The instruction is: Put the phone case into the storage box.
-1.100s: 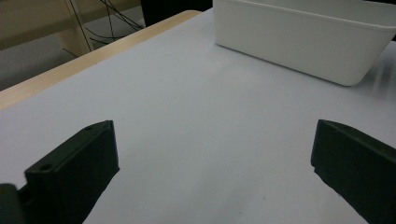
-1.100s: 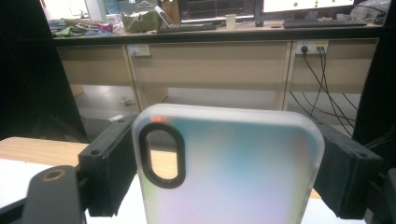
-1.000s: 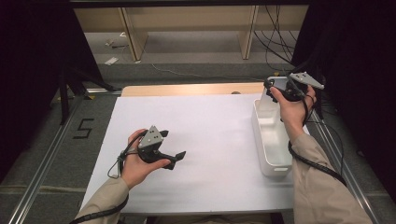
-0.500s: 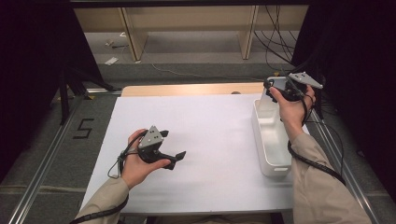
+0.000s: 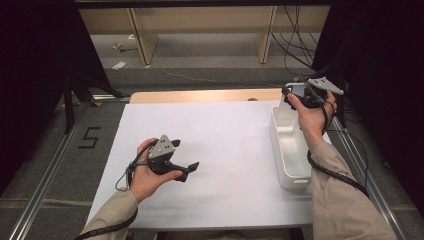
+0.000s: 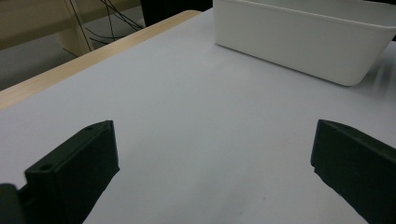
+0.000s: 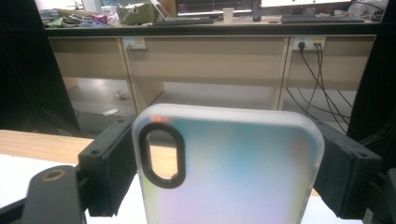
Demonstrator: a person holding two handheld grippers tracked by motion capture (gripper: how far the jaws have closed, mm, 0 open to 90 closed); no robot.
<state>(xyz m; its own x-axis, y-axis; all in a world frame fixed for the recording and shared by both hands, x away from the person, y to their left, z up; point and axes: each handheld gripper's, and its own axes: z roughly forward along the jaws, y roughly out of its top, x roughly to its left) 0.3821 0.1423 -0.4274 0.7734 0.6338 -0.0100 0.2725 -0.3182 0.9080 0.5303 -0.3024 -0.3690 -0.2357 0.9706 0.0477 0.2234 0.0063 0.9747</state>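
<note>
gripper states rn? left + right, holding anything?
Left gripper: open, nothing between the jaws, above the white table.
Right gripper: shut on the phone case, above the bin.

The phone case (image 7: 229, 168) is apparently cut off below.

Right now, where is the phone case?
The phone case is clamped between the right gripper's jaws, held up over the far end of the white bin at the table's right side.
</note>
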